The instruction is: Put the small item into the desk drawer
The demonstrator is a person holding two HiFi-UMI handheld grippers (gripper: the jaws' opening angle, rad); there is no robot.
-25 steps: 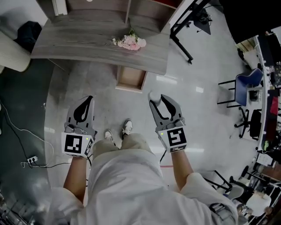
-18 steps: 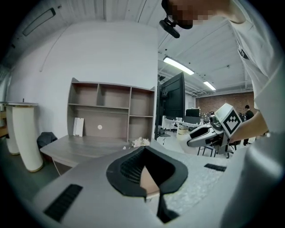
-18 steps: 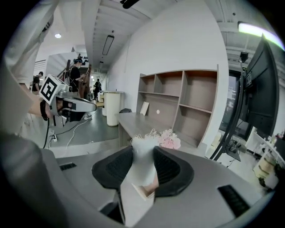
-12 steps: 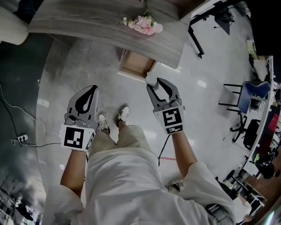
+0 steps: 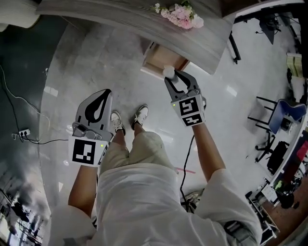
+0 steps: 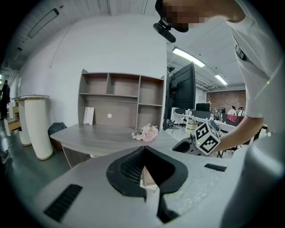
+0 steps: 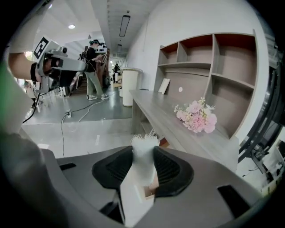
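Under the long grey wooden surface point(image 5: 144, 21), a light brown wooden drawer point(image 5: 161, 60) is pulled out and open, so that something can go inside. Right by its front edge is the right gripper point(image 5: 176, 79). Its jaws squeeze a small white fluffy item point(image 5: 168, 72). The right gripper view shows the soft thing pinched between the two dark pads, with frayed bits sticking up at the top. The tight hold is there so the item does not drop on the shiny floor point(image 5: 86, 57) before it is over the drawer.

I think the item is close to the drawer but not inside it yet. Next the jaws would need to go a bit further over the drawer and let go.

The left gripper point(image 5: 103, 93) hangs low beside the person's leg point(image 5: 111, 153), well apart from the drawer. Its jaws are closed with nothing in them, likely because this hand has no job right now.

A bunch of pink flowers point(image 5: 182, 14) lies on top of the surface, above the drawer and out of the way.
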